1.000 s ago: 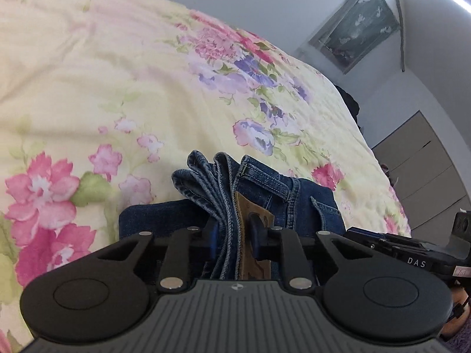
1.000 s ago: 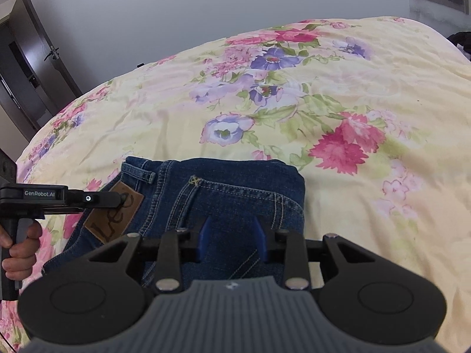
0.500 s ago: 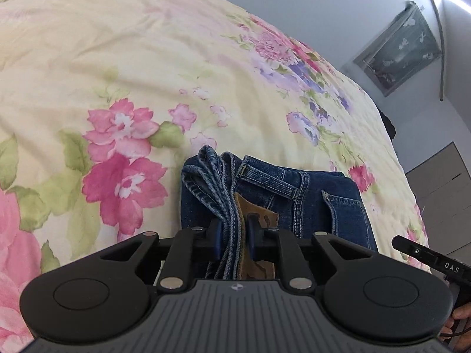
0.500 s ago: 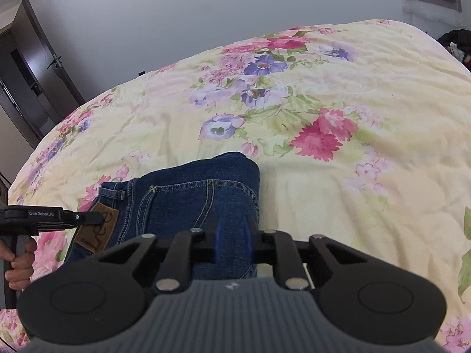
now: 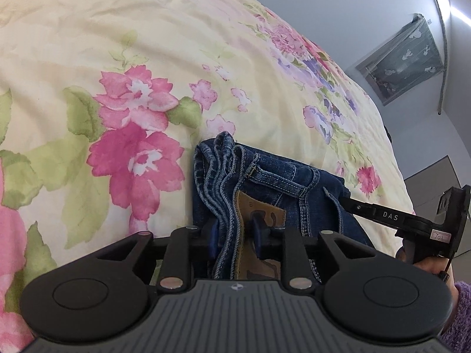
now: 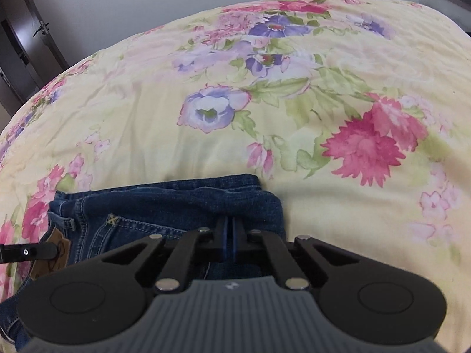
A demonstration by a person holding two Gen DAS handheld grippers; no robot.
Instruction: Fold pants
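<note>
Dark blue jeans (image 5: pixel 273 182) lie folded on the floral bedspread. My left gripper (image 5: pixel 234 231) is shut on the bunched waistband layers beside the brown leather patch (image 5: pixel 259 214). In the right wrist view the jeans (image 6: pixel 164 206) lie just ahead of the fingers, and my right gripper (image 6: pixel 229 229) has its jaws pressed together over the fabric; whether denim is pinched between them is hidden. The right gripper's finger (image 5: pixel 379 213) reaches onto the jeans in the left wrist view. The left gripper's finger tip (image 6: pixel 32 252) shows at the patch in the right wrist view.
The yellow floral bedspread (image 6: pixel 265 103) spreads wide around the jeans. A dark door (image 6: pixel 17 44) stands at far left. A framed picture (image 5: pixel 403 58) hangs on the grey wall, and grey cabinet fronts (image 5: pixel 435 176) stand at right.
The right gripper's jaws have closed from wide apart to pressed together. The folded jeans have shifted left and nearer. The left gripper kept its hold on the waistband.
</note>
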